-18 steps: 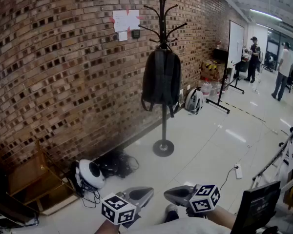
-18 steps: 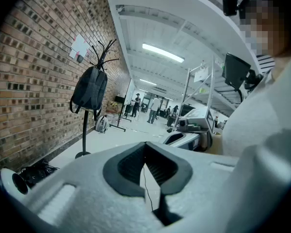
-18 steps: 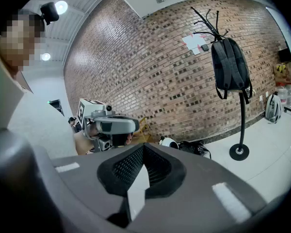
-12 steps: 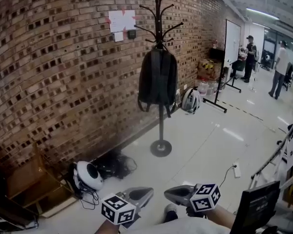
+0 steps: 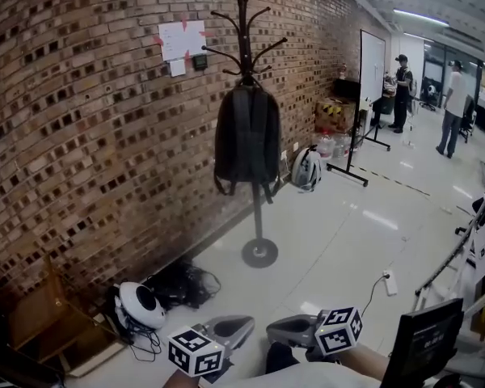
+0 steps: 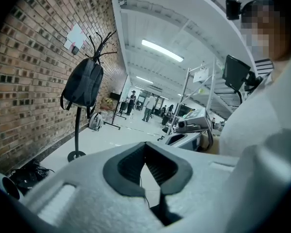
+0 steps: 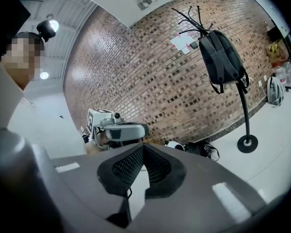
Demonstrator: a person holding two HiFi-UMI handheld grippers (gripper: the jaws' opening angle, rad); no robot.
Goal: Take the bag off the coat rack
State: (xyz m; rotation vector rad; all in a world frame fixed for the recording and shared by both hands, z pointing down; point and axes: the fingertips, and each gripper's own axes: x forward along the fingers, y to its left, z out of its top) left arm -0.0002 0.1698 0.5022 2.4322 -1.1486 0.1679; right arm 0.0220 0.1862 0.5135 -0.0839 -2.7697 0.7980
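Observation:
A black backpack (image 5: 246, 136) hangs by its top loop from a black coat rack (image 5: 257, 217) that stands on a round base by the brick wall. Both grippers are low in the head view, near my body and far short of the rack. My left gripper (image 5: 244, 325) and my right gripper (image 5: 275, 330) point toward each other, both shut and empty. In the left gripper view the backpack (image 6: 83, 83) hangs far off at the left beyond the left gripper (image 6: 145, 145). The right gripper view shows the backpack (image 7: 222, 62) at the upper right, past the right gripper (image 7: 143, 147).
A white helmet-like thing (image 5: 141, 304) and a black bundle (image 5: 182, 281) lie by the wall's foot, with a wooden crate (image 5: 40, 318) further left. A white bag (image 5: 307, 168), a whiteboard stand (image 5: 370, 63) and people (image 5: 402, 91) are beyond the rack. A power strip (image 5: 390, 281) lies on the floor; a monitor (image 5: 424, 342) is at bottom right.
The rack and backpack have slid left in the head view as the view turned. Both grippers stay shut and close together, a little lower in the frame.

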